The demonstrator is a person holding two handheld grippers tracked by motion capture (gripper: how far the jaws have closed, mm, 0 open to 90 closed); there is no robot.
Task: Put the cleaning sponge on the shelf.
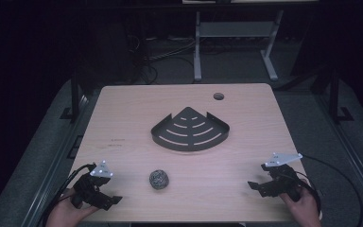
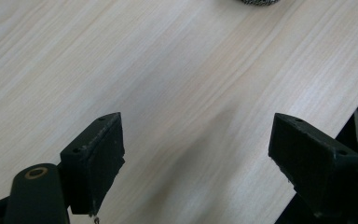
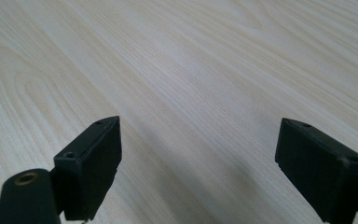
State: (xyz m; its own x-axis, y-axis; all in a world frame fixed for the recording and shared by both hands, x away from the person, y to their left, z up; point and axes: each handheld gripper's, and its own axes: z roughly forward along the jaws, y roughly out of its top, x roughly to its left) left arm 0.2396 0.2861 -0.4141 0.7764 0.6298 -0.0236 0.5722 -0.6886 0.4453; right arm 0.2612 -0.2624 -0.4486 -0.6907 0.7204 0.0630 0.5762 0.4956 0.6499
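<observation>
A black quarter-round corner shelf [image 1: 190, 130] with curved slots lies flat at the middle of the light wooden table [image 1: 123, 118]. A steel wool scrubber ball [image 1: 158, 179] sits nearer the front, left of centre; its edge peeks in at the top of the left gripper view [image 2: 260, 2]. My left gripper [image 1: 108, 201] rests at the front left corner, to the left of the scrubber, jaws wide apart over bare wood [image 2: 196, 154]. At the front right, my right gripper [image 1: 259, 188] is open too, with nothing between its jaws [image 3: 198, 154].
A round cable hole [image 1: 218, 96] is in the table's far right part. Beyond the table, a white desk frame [image 1: 236, 38] and cables lie on a dark floor. The table's front edge runs close under both hands.
</observation>
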